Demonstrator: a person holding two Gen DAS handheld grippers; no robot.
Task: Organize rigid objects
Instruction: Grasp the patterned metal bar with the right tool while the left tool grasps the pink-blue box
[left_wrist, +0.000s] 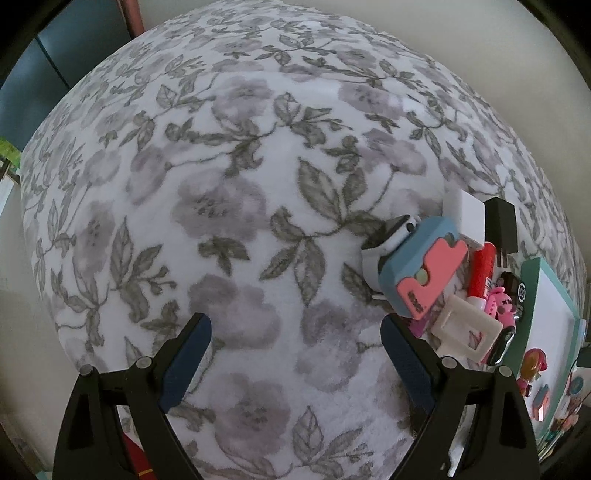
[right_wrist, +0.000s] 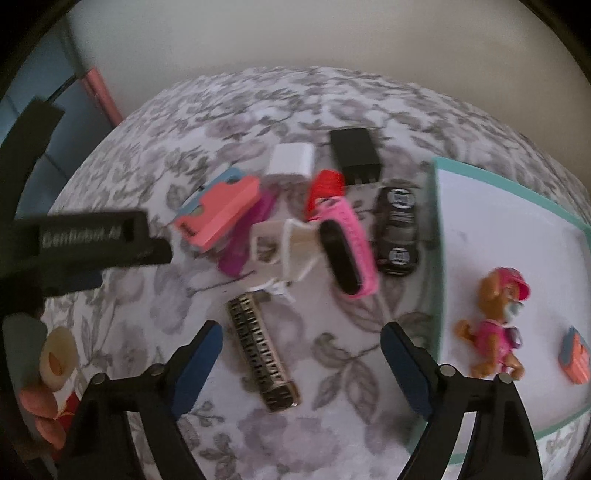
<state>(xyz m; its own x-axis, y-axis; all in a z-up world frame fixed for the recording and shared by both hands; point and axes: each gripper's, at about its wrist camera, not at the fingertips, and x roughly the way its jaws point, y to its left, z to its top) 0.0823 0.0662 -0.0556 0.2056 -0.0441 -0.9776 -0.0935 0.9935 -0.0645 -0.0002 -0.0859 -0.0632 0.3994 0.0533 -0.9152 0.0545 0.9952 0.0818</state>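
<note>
My right gripper (right_wrist: 301, 341) is open and empty above a dark ridged bar (right_wrist: 260, 350) that lies between its fingers on the floral cloth. Beyond it lie a pink-and-blue block (right_wrist: 218, 210), a beige frame piece (right_wrist: 284, 245), a pink band with a black face (right_wrist: 347, 251), a black toy car (right_wrist: 397, 229), a white charger (right_wrist: 290, 162), a black charger (right_wrist: 354, 153) and a red tube (right_wrist: 323, 190). My left gripper (left_wrist: 295, 341) is open and empty over bare cloth, left of the pink-and-blue block (left_wrist: 424, 267) and beige frame (left_wrist: 467, 328).
A teal-rimmed white tray (right_wrist: 439, 236) at the right holds a pink pup figure (right_wrist: 496, 325) and a small pink-blue piece (right_wrist: 576, 358). The left gripper body (right_wrist: 88, 240) reaches in from the left of the right wrist view. The tray (left_wrist: 532, 314) shows in the left view.
</note>
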